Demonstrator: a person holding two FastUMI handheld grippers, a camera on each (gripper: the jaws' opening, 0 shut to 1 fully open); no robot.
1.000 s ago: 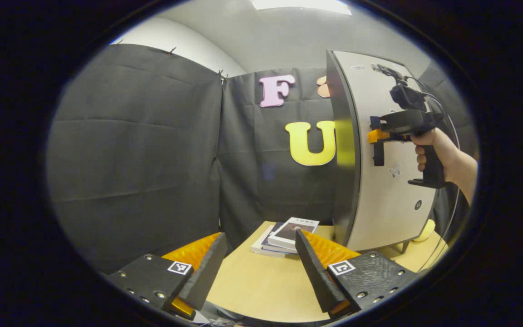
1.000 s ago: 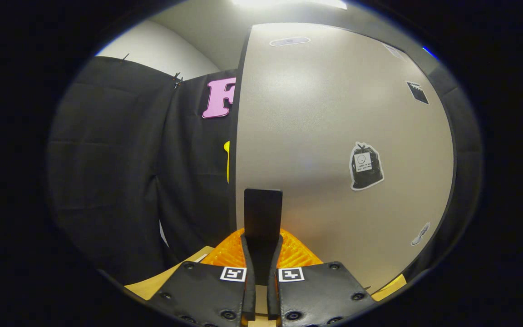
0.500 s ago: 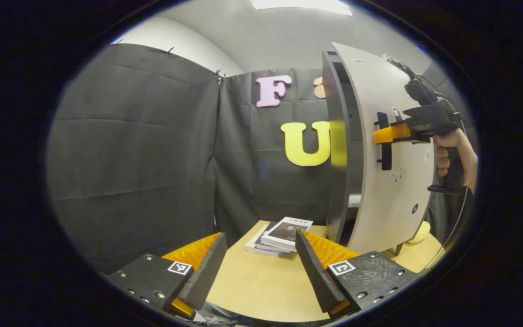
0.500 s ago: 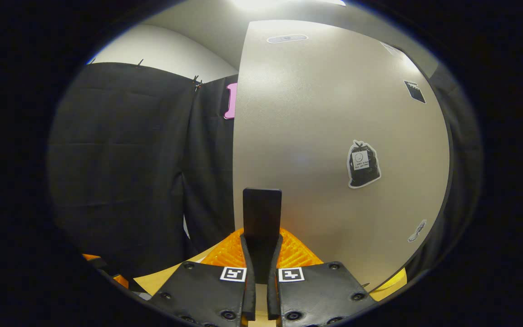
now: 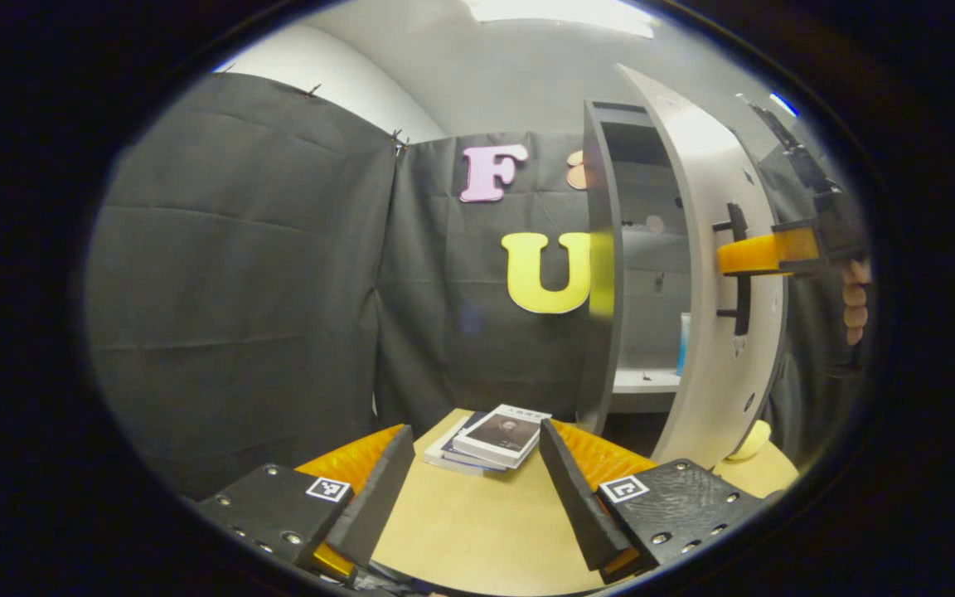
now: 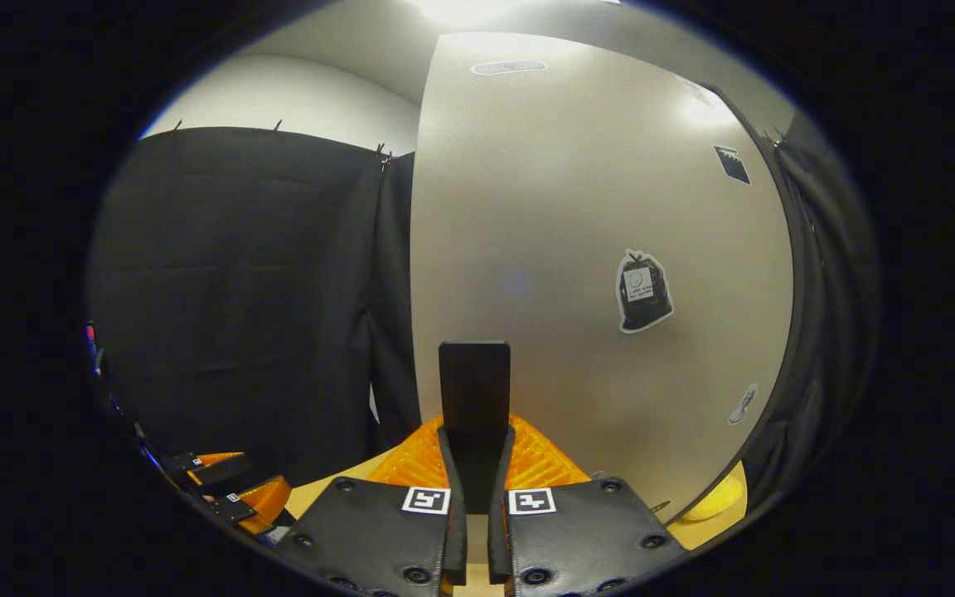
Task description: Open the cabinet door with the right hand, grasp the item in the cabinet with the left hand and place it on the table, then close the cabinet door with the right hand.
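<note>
handle (image 6: 474, 390) upright in right gripper (image 6: 475, 464)

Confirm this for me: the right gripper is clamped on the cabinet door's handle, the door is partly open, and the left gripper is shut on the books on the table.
One part is wrong. The left gripper is open and holds nothing; the books lie beyond it on the table, as the left gripper view shows. The rest stands: the right gripper is clamped on the handle, and the cabinet door is partly open.

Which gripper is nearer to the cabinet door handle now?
Right. The right gripper has its jaws shut on the door handle. The left gripper hangs open above the table, apart from it.
</note>
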